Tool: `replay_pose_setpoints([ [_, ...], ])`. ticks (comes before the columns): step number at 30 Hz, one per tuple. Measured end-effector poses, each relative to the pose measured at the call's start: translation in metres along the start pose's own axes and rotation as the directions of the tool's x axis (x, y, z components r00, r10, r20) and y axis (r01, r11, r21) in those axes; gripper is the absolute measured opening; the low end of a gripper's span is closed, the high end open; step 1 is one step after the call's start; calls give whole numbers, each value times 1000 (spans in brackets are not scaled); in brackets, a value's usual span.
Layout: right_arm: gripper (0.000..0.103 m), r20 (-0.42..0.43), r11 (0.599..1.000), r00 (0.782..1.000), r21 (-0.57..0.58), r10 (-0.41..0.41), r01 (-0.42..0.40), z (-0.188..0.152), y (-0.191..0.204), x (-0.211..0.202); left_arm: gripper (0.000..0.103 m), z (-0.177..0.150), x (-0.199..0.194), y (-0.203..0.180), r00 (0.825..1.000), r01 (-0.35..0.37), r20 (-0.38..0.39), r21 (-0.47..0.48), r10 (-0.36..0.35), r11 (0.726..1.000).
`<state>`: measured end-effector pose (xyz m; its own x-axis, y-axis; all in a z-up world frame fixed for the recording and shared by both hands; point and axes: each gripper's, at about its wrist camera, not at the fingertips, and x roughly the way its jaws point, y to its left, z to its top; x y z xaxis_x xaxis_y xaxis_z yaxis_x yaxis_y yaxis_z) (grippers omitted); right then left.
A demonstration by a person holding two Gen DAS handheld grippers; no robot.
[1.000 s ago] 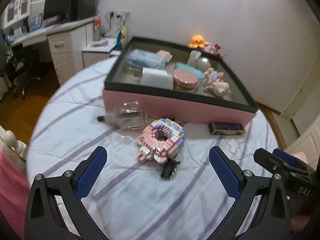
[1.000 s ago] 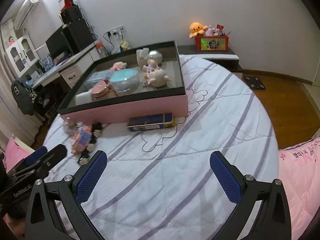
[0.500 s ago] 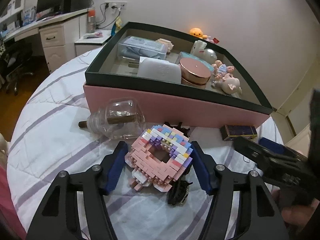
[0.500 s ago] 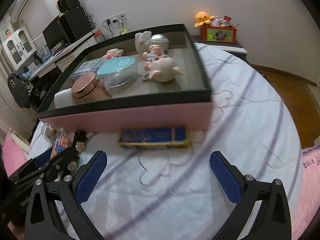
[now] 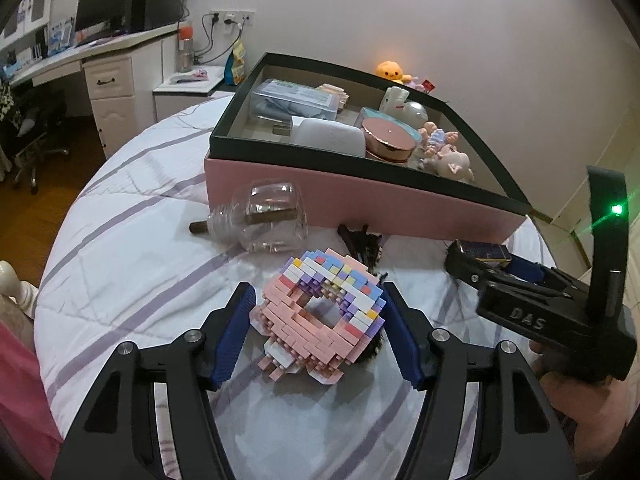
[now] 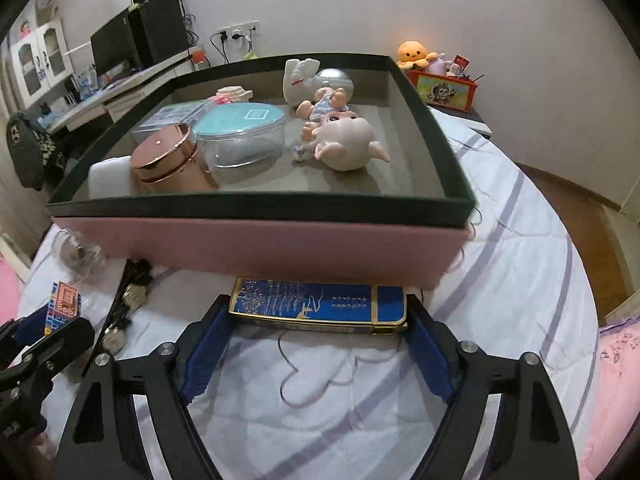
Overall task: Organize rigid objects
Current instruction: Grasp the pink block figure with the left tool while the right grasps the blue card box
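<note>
Left jaws clamping brick donut (image 5: 320, 312), right jaws closing around blue tin (image 6: 318, 306)

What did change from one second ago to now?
Both grippers came down toward the bed. The left gripper closed on the brick donut; the right gripper is closing around the blue tin. The box and its contents stayed.

Brick donut (image 5: 322, 312) before box (image 5: 360, 208); bottle (image 5: 268, 216) left; tin (image 6: 320, 306) right.
</note>
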<state>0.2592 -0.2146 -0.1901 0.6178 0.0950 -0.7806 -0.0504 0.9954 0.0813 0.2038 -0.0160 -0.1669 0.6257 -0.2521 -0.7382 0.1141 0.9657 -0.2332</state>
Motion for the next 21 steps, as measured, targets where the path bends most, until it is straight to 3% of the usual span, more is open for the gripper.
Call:
replay_pose_setpoints([
  [11,84,55,999,997,12,53,-53,-18,-1,-55,65,-6,-36,-5,998,7,60,23,-8,1000],
  [21,84,115,997,990,16,79,-82,-11,-4,-86,65,-5,-61,-10,994,8,106,37,-12,999],
])
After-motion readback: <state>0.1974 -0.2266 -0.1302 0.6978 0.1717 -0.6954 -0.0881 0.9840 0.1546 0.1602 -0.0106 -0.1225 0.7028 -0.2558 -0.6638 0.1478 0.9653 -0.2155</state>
